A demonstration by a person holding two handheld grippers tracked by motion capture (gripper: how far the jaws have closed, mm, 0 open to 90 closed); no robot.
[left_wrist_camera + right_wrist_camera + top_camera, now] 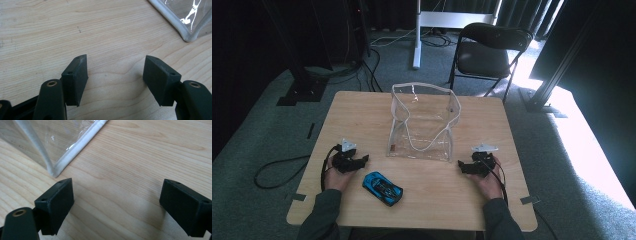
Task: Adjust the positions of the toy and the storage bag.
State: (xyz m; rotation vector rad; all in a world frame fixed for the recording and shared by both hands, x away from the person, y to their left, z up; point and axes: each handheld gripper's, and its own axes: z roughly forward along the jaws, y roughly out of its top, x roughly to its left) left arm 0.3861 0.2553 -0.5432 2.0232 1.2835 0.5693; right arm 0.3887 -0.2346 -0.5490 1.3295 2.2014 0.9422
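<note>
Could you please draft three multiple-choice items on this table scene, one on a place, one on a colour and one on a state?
1. Where does the toy car lie?
A. Inside the clear bag
B. On the table, nearest the left gripper
C. On the chair

2. What colour is the toy car?
A. Blue
B. Red
C. Yellow

3. How do the jaws of the two grippers stand?
A. Both shut on the bag
B. Left shut on the car, right open
C. Both open, with nothing between them

Answers:
1 B: the high view shows it on the table, in front of the clear bag, just right of the left gripper.
2 A: its body is bright blue with dark windows.
3 C: the left gripper view and the right gripper view show wide gaps with bare wood between the pads.
</note>
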